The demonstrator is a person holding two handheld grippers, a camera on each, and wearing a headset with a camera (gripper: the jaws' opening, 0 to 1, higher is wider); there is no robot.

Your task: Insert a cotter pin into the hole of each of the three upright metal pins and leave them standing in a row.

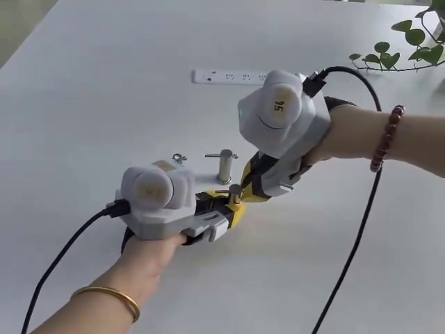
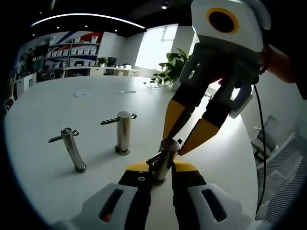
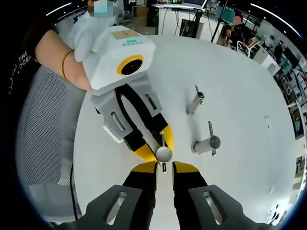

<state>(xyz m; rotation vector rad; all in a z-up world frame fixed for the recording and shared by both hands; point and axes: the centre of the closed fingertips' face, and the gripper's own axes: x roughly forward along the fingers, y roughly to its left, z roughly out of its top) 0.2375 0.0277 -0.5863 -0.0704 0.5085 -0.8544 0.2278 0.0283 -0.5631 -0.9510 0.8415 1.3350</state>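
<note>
Near metal pin (image 2: 164, 152) gripped upright on the white bench (image 2: 57, 110).
The left claw (image 2: 162, 168) is closed on this pin's lower shaft. The right claw (image 3: 164, 167) sits with its jaws narrowly parted around the cotter pin (image 3: 163, 139) at the pin's top; whether it pinches it cannot be told. Just beside stand a second pin (image 2: 123, 132) and a third pin (image 2: 73, 148), each with a cotter pin through its top.
</note>
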